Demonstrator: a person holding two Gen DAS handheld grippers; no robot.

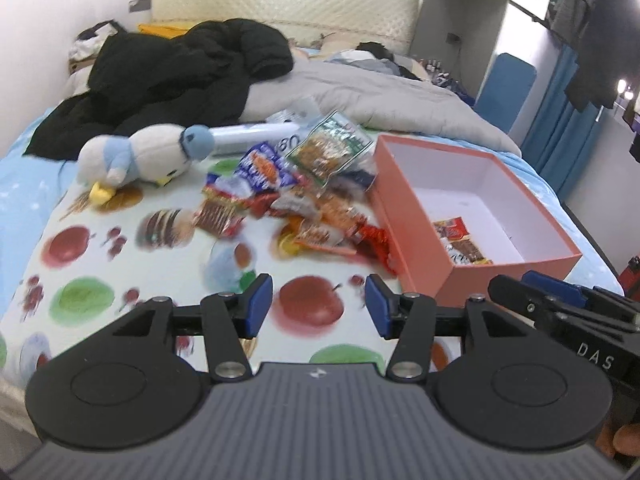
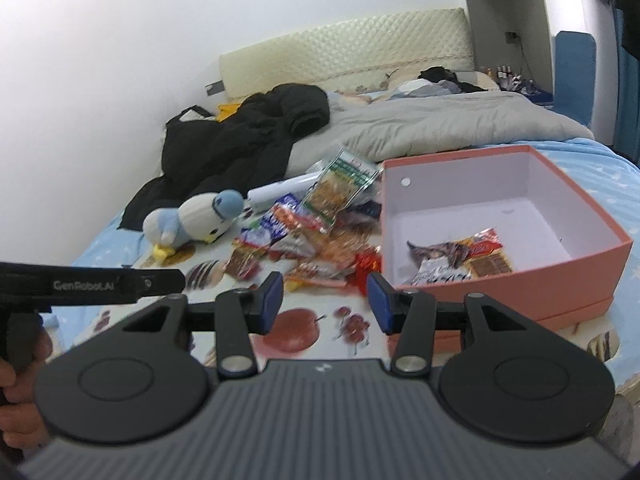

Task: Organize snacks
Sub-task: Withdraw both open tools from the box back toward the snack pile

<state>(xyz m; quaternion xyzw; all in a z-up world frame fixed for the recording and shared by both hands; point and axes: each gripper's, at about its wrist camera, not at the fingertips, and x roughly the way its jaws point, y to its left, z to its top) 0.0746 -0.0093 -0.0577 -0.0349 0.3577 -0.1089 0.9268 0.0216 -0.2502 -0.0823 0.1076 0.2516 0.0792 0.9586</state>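
- A heap of snack packets (image 1: 296, 200) lies on the fruit-print cloth (image 1: 120, 280) spread over the bed, touching the left wall of an open pink box (image 1: 420, 248).
- A few snack packets (image 2: 460, 258) already lie in the box's near corner.
- A plush penguin (image 1: 140, 160) lies left of the heap; a black jacket (image 1: 168, 76) and grey duvet (image 1: 380, 96) sit behind.
- The left tongs (image 1: 319, 306) hover over the cloth, spread with nothing between them.
- The right tongs (image 2: 326, 303) are likewise spread and empty, near the box.
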